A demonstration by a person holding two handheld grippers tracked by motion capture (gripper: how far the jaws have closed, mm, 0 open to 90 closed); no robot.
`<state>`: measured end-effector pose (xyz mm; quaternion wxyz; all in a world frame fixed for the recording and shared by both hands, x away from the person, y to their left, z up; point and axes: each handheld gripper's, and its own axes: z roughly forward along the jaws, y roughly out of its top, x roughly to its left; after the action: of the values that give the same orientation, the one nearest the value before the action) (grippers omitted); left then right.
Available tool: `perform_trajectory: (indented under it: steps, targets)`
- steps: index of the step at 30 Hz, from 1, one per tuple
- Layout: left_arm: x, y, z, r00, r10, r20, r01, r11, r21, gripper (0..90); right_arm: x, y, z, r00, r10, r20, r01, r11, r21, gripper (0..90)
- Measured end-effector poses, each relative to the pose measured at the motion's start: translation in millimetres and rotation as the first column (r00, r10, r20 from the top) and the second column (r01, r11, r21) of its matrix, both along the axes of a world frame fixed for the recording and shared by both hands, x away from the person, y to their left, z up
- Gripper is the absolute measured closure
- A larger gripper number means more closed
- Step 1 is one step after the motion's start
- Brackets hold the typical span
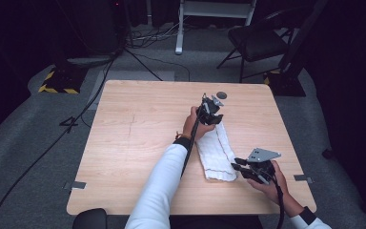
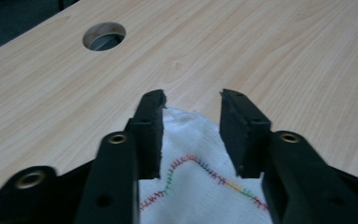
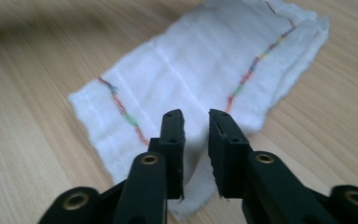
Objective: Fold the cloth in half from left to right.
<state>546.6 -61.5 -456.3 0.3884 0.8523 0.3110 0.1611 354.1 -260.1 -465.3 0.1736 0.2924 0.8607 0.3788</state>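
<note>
Both grippers stand parted and hold nothing: left gripper (image 1: 213,110) over the folded towel's (image 1: 216,151) far end, right gripper (image 1: 242,166) probably just off its near end, toward the tabletop's (image 1: 138,129) right edge.

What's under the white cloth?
The white cloth lies flat on the wooden table, folded into a long strip. Bare wood shows all around it. Whatever its layers cover is hidden, though no bulge shows.

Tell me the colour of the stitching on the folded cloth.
Multicoloured: red, green, yellow and blue stitches on the white cloth. Best in the left gripper view.
</note>
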Motion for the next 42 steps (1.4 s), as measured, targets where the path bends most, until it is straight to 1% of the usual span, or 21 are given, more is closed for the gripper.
perform_trajectory:
  steps: [1, 2, 3, 5, 6, 9, 12, 16, 21, 23, 24, 25, 26, 28, 29, 30, 31, 33, 34, 37, 42]
  targets:
    - [-1.5, 1.2, 0.7, 1.0000, 0.002, -0.002, -0.002, 1.0000, -0.001, 57.1, 0.0, 0.0, 0.0, 1.0000, 0.000, 0.000, 0.000, 1.000, 0.000, 68.9]
    - [-3.2, 3.2, 1.6, 0.9998, 0.006, -0.018, -0.006, 0.9999, -0.012, 50.3, -0.1, -2.6, -0.7, 1.0000, -0.007, -0.005, 0.007, 1.000, -0.001, 65.4]
    - [-6.3, 10.2, 3.4, 0.9976, -0.008, -0.069, 0.005, 0.9991, -0.043, 34.0, 0.5, -7.1, -1.6, 0.9998, -0.013, -0.016, 0.013, 1.000, 0.006, 60.4]
    - [-10.2, 13.5, 4.0, 0.9975, -0.004, -0.071, 0.001, 0.9992, -0.039, 29.8, 1.3, -9.5, -1.5, 0.9996, -0.016, -0.022, 0.016, 1.000, 0.015, 58.1]
    - [-19.6, 22.8, 5.5, 0.9976, -0.024, -0.065, 0.022, 0.9994, -0.027, 24.8, 3.1, -11.7, -0.3, 0.9996, -0.025, -0.015, 0.025, 1.000, 0.012, 54.7]
    - [-30.6, 32.4, 7.5, 0.9971, -0.041, -0.064, 0.040, 0.9991, -0.013, 21.5, 5.1, -13.2, 2.1, 0.9997, -0.024, -0.007, 0.024, 0.999, 0.023, 51.6]
    - [-50.5, 46.9, 10.7, 0.9958, -0.071, -0.059, 0.070, 0.9975, -0.014, 21.0, 8.7, -14.7, 6.0, 0.9995, -0.024, 0.021, 0.024, 1.000, 0.021, 47.0]
    - [-81.2, 56.9, 12.9, 0.9916, -0.121, -0.046, 0.122, 0.9925, 0.014, 20.6, 12.2, -18.2, 8.3, 0.9986, -0.045, 0.027, 0.044, 0.998, 0.034, 43.8]
    - [-117.3, 54.9, 3.5, 0.9779, -0.202, -0.054, 0.204, 0.9781, 0.041, 20.3, 22.1, -17.9, 8.1, 0.9973, -0.058, 0.044, 0.058, 0.998, 0.002, 41.2]
    - [-130.9, 54.7, -7.1, 0.9676, -0.234, -0.096, 0.238, 0.9707, 0.034, 20.1, 29.8, -15.1, 1.0, 0.9982, -0.047, 0.038, 0.048, 0.998, -0.045, 41.0]
    - [-130.9, 54.7, -7.1, 0.9676, -0.234, -0.096, 0.238, 0.9707, 0.034, 20.3, 29.8, -15.1, 1.0, 0.9982, -0.047, 0.038, 0.048, 0.998, -0.045, 41.0]
    - [-133.4, 55.1, -10.8, 0.9686, -0.228, -0.100, 0.233, 0.9717, 0.041, 20.5, 35.2, -13.3, -5.7, 0.9993, -0.039, 0.003, 0.039, 0.997, -0.073, 40.4]
    - [-135.6, 54.6, -15.3, 0.9700, -0.222, -0.099, 0.229, 0.9710, 0.067, 20.5, 35.2, -13.3, -5.7, 0.9993, -0.039, 0.003, 0.039, 0.997, -0.073, 40.4]
    - [-137.9, 53.3, -21.9, 0.9708, -0.213, -0.110, 0.224, 0.9694, 0.100, 20.7, 37.3, -10.8, -13.8, 0.9993, -0.014, -0.036, 0.010, 0.994, -0.111, 39.5]
    - [-139.1, 52.4, -24.8, 0.9759, -0.191, -0.105, 0.205, 0.9692, 0.137, 20.0, 36.6, -10.6, -15.3, 0.9993, -0.009, -0.037, 0.005, 0.993, -0.119, 39.3]
    - [-141.0, 52.6, -30.2, 0.9780, -0.182, -0.102, 0.199, 0.9617, 0.189, 19.0, 36.4, -10.9, -16.7, 0.9990, -0.007, -0.043, 0.002, 0.993, -0.119, 38.9]
    - [-141.0, 52.6, -30.2, 0.9780, -0.182, -0.102, 0.199, 0.9617, 0.189, 19.2, 36.7, -11.4, -18.2, 0.9985, -0.005, -0.054, -0.002, 0.993, -0.119, 37.2]
    - [-141.1, 57.5, -32.2, 0.9792, -0.165, -0.119, 0.182, 0.9705, 0.157, 19.5, 37.0, -11.6, -19.6, 0.9982, -0.007, -0.060, 0.000, 0.993, -0.119, 36.0]
    - [-142.0, 61.4, -33.8, 0.9789, -0.157, -0.131, 0.175, 0.9747, 0.139, 19.6, 37.8, -12.6, -21.8, 0.9974, -0.012, -0.071, 0.005, 0.995, -0.101, 34.8]
    - [-143.9, 63.8, -34.8, 0.9798, -0.155, -0.127, 0.171, 0.9765, 0.131, 19.6, 38.0, -12.8, -21.9, 0.9971, -0.011, -0.075, 0.004, 0.995, -0.099, 34.6]
    - [-150.7, 66.6, -33.6, 0.9840, -0.145, -0.104, 0.160, 0.9746, 0.157, 19.9, 32.3, -8.2, -22.9, 0.9979, 0.003, -0.065, -0.010, 0.995, -0.100, 35.3]
